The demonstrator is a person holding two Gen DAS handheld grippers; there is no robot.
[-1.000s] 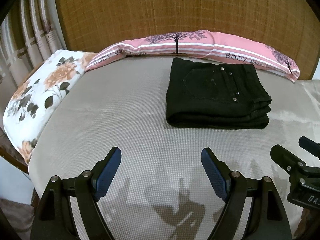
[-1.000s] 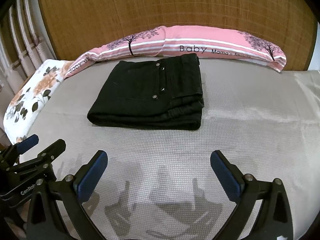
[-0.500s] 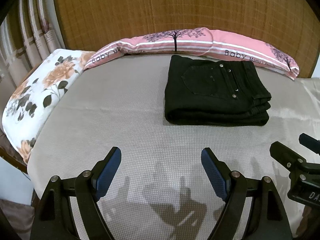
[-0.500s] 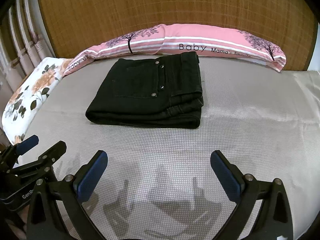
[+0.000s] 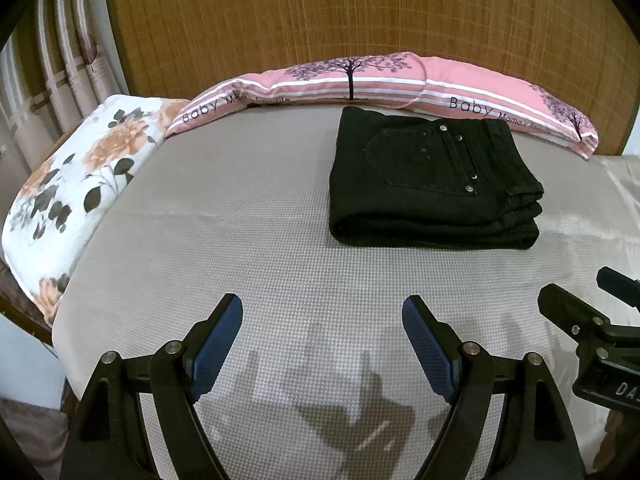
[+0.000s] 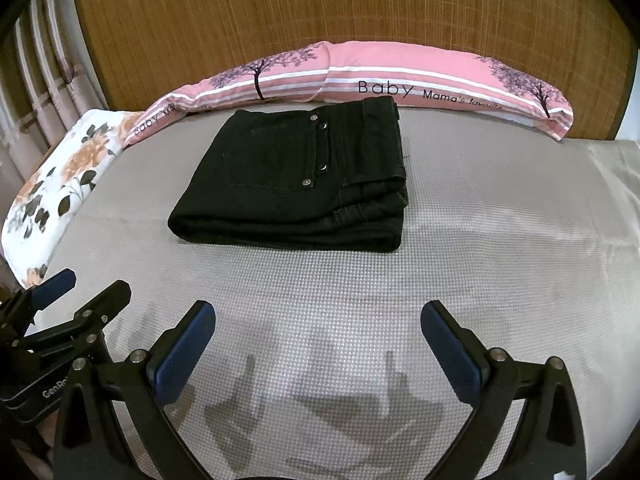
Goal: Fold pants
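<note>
Black pants (image 5: 432,180) lie folded in a neat rectangle on the grey bed cover, near the headboard; they also show in the right wrist view (image 6: 296,180). My left gripper (image 5: 322,316) is open and empty, hovering over the cover well in front of the pants. My right gripper (image 6: 318,320) is open and empty, also in front of the pants and apart from them. The right gripper shows at the right edge of the left wrist view (image 5: 592,324), and the left gripper at the left edge of the right wrist view (image 6: 68,308).
A long pink pillow (image 5: 400,84) lies along the woven headboard (image 5: 340,12) behind the pants. A floral pillow (image 5: 80,176) lies at the bed's left edge, with curtains (image 5: 48,60) beyond. Grey cover (image 6: 500,240) stretches to the right of the pants.
Both grippers have drawn slightly back and up from the pants, which sit a little farther away. The pants have not moved and both grippers stay open.
</note>
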